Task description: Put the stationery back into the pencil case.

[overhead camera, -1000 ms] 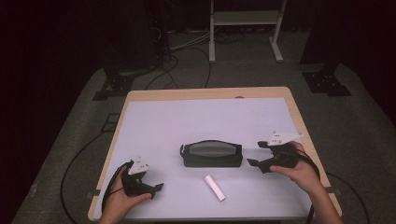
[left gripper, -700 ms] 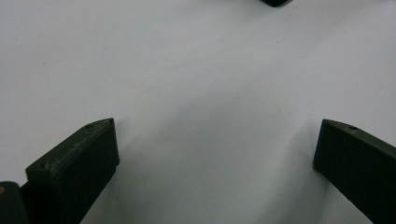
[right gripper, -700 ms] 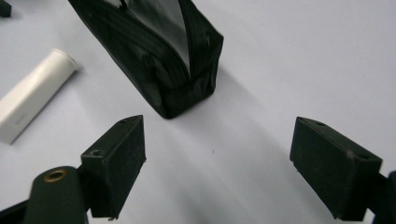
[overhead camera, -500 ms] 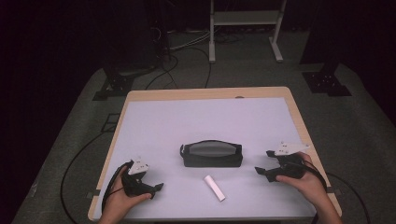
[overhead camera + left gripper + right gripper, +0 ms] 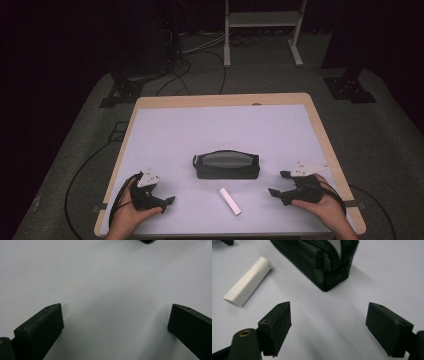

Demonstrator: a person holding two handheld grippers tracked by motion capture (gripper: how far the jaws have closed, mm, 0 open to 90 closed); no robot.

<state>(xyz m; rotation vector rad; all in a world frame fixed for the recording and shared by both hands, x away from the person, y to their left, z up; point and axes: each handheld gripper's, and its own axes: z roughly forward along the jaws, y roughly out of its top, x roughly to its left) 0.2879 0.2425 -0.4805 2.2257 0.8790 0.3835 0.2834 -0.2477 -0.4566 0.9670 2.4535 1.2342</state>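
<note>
On the pale lavender tabletop (image 5: 200, 130), the black zippered fabric pouch (image 5: 226, 165) lies at ten o'clock from the right gripper (image 5: 278, 184), the white plastic tube (image 5: 229, 201) at nine. Both grippers' jaws gape empty; left gripper (image 5: 167, 201) rests near the front edge.

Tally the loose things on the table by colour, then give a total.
Black: 1, the zip pouch
White: 1, the tube
Total: 2
</note>
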